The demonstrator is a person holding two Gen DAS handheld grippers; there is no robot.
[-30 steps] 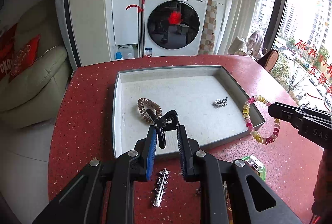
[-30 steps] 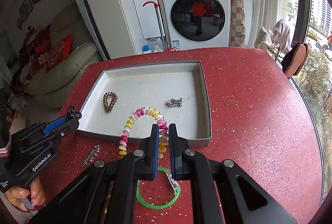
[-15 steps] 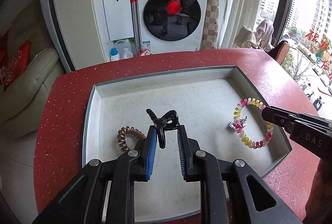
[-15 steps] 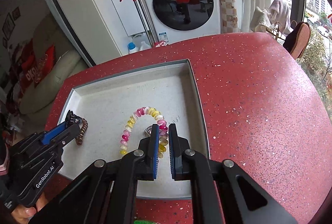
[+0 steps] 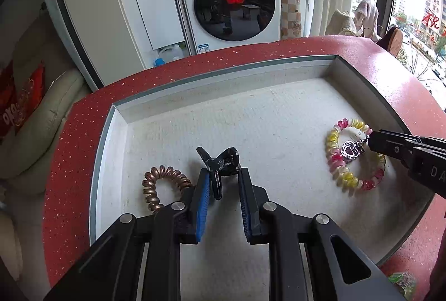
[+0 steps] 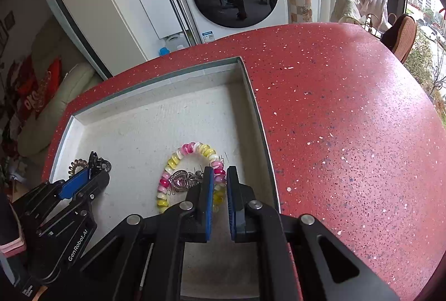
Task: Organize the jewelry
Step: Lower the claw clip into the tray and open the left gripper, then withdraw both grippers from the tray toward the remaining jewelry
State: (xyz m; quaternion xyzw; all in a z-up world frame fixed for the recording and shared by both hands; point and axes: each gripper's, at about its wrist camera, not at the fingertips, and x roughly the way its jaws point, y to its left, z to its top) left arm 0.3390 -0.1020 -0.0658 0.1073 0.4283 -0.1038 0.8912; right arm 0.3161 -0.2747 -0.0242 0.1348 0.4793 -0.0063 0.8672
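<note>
Left tongs [image 5: 221, 175] grip a black hair clip [image 5: 218, 161] over the grey tray [image 5: 223, 78] on the red surface [image 6: 348, 120], beside a bronze coil tie [image 5: 161, 186]. Right tongs [image 6: 220, 175] pinch the beaded bracelet [image 6: 189, 170] (heart charm [image 6: 178, 180] lying inside it).

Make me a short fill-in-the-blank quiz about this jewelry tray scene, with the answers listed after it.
1. The left gripper holds a black hair ____.
2. The right gripper grips a pink, yellow and white spiral ____.
3. The silver pendant in the tray is shaped like a ____.
4. The copper spiral hair tie lies inside the ____.

Answers: clip; hair tie; heart; tray
</note>
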